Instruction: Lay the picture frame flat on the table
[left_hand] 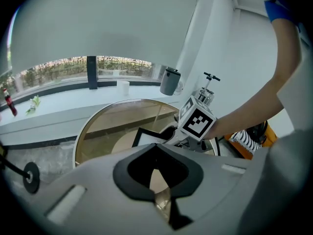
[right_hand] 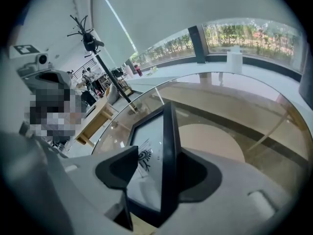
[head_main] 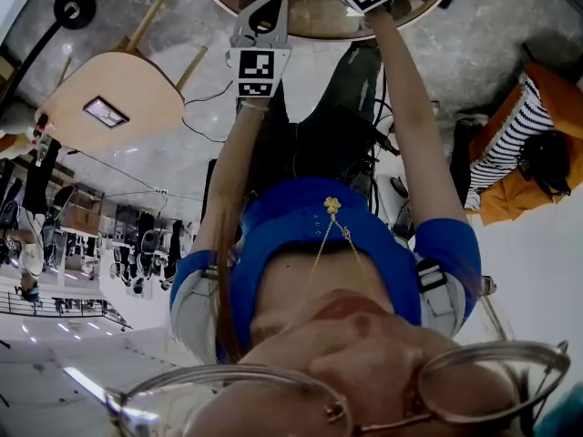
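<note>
While picture frame (right_hand: 146, 173) sits between spread jaws of right gripper (right_hand: 160, 151) | left gripper (left_hand: 154, 146): jaws pressed together

I wear a blue short-sleeved top (head_main: 301, 221) over dark trousers (head_main: 314, 144). A thin gold chain (head_main: 321, 244) lies on my chest, with a small flower-shaped pendant (head_main: 332, 206). My glasses (head_main: 496, 381) have thin metal rims. A pale grey strap (head_main: 439, 297) with a dark buckle crosses my right shoulder.

My left gripper (head_main: 264, 5) has a light grey shell around a dark hollow, and a white cube (head_main: 258, 71) printed with black square markers. My right gripper (right_hand: 161, 175) has the same smooth grey shell, black pads (right_hand: 116, 168) with angled faces, and a marker cube of its own.
</note>
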The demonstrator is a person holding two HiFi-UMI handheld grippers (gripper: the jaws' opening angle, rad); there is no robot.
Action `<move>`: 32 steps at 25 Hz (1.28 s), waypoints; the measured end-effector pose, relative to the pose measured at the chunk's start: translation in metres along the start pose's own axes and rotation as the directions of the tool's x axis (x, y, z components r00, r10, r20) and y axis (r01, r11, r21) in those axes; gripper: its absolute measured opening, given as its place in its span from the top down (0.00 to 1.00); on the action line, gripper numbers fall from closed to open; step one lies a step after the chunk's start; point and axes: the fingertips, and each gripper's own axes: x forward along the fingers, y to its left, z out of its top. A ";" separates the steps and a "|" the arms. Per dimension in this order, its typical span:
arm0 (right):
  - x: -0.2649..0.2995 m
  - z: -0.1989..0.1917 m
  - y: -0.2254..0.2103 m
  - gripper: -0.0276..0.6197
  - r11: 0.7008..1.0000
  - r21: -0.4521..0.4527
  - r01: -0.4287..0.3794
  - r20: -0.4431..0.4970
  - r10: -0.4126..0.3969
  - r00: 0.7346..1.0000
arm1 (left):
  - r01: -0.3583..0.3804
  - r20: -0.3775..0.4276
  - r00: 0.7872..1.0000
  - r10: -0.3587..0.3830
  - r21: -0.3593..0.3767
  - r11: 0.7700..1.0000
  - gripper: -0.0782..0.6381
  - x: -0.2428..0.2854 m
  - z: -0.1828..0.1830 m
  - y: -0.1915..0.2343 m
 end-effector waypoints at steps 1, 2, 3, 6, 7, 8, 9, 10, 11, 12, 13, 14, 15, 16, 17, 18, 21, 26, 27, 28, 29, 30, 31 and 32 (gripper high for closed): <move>0.000 0.000 0.001 0.59 1.000 0.000 0.010 0.006 -0.010 1.000 | 0.000 -0.001 1.000 0.000 0.005 1.000 0.90 0.000 0.000 -0.001; 0.000 0.000 0.001 0.58 1.000 -0.002 0.024 0.008 -0.024 1.000 | 0.001 -0.002 1.000 -0.001 0.009 1.000 0.90 0.001 0.001 -0.001; 0.000 0.001 0.000 0.56 0.999 -0.007 0.041 0.009 -0.041 0.999 | 0.002 -0.003 1.000 -0.002 0.010 1.000 0.90 0.001 0.002 -0.002; 0.000 0.004 -0.002 0.54 0.996 -0.025 0.089 0.011 -0.089 0.996 | 0.005 -0.006 1.000 -0.004 0.010 1.000 0.90 0.003 0.005 -0.002; 0.001 0.004 -0.003 0.53 0.994 -0.032 0.103 0.012 -0.103 0.995 | 0.003 -0.007 1.000 -0.003 0.010 1.000 0.90 0.003 0.005 -0.001; 0.001 0.004 -0.003 0.52 0.992 -0.039 0.116 0.014 -0.115 0.993 | 0.001 -0.009 1.000 -0.001 0.011 1.000 0.90 0.004 0.005 -0.001; 0.002 0.004 -0.003 0.52 0.991 -0.044 0.126 0.017 -0.125 0.992 | -0.002 -0.010 1.000 0.002 0.011 1.000 0.90 0.004 0.005 0.000; 0.003 0.004 -0.002 0.51 0.990 -0.048 0.132 0.020 -0.132 0.991 | -0.005 -0.012 1.000 0.005 0.010 1.000 0.90 0.004 0.005 0.000; 0.004 0.003 -0.001 0.51 0.990 -0.052 0.134 0.025 -0.133 0.991 | -0.006 -0.014 1.000 0.006 0.008 1.000 0.90 0.005 0.005 0.001; 0.006 0.002 0.000 0.51 0.989 -0.056 0.134 0.029 -0.133 0.991 | -0.007 -0.016 1.000 0.007 0.004 1.000 0.90 0.005 0.006 0.001; 0.006 0.000 0.001 0.51 0.989 -0.061 0.138 0.032 -0.136 0.990 | -0.008 -0.016 1.000 0.008 -0.001 1.000 0.90 0.006 0.005 0.002; 0.006 -0.001 0.001 0.51 0.987 -0.069 0.148 0.033 -0.146 0.989 | -0.009 -0.015 1.000 0.009 -0.005 1.000 0.90 0.006 0.005 0.002; 0.006 -0.002 0.001 0.50 0.984 -0.078 0.159 0.033 -0.157 0.987 | -0.010 -0.014 1.000 0.010 -0.008 1.000 0.90 0.006 0.004 0.003; 0.006 -0.002 0.001 0.50 0.982 -0.088 0.169 0.034 -0.167 0.985 | -0.012 -0.014 1.000 0.012 -0.010 1.000 0.90 0.005 0.003 0.003; 0.006 -0.003 0.001 0.50 0.980 -0.095 0.176 0.034 -0.173 0.984 | -0.013 -0.015 1.000 0.013 -0.011 1.000 0.90 0.005 0.002 0.003; 0.006 -0.003 0.001 0.50 0.979 -0.099 0.180 0.033 -0.177 0.984 | -0.013 -0.015 1.000 0.013 -0.012 1.000 0.90 0.005 0.001 0.003; 0.002 -0.003 0.000 0.50 0.976 -0.113 0.185 0.033 -0.183 0.983 | -0.014 -0.016 1.000 0.014 -0.009 1.000 0.90 0.004 0.000 0.002; 0.000 0.000 0.006 0.52 0.969 -0.170 0.177 0.028 -0.175 0.984 | -0.018 -0.019 1.000 0.017 -0.013 1.000 0.90 0.004 0.001 0.005; -0.001 -0.001 0.008 0.53 0.968 -0.182 0.170 0.024 -0.169 0.985 | -0.018 -0.020 1.000 0.018 -0.015 1.000 0.90 0.005 0.001 0.005; -0.002 -0.002 0.011 0.55 0.968 -0.191 0.164 0.022 -0.163 0.986 | -0.019 -0.020 1.000 0.018 -0.016 1.000 0.90 0.005 0.001 0.005; -0.003 -0.002 0.013 0.58 0.968 -0.196 0.159 0.021 -0.158 0.987 | -0.018 -0.020 1.000 0.018 -0.018 1.000 0.90 0.005 0.001 0.004; -0.004 -0.002 0.015 0.62 0.968 -0.199 0.154 0.023 -0.152 0.988 | -0.018 -0.020 1.000 0.017 -0.018 1.000 0.90 0.005 0.002 0.003; -0.005 -0.001 0.017 0.66 0.968 -0.201 0.149 0.024 -0.147 0.989 | -0.017 -0.019 1.000 0.017 -0.016 1.000 0.90 0.005 0.003 0.003; -0.007 -0.001 0.020 0.68 0.969 -0.203 0.144 0.024 -0.142 0.990 | -0.017 -0.017 1.000 0.016 -0.014 1.000 0.90 0.004 0.004 0.003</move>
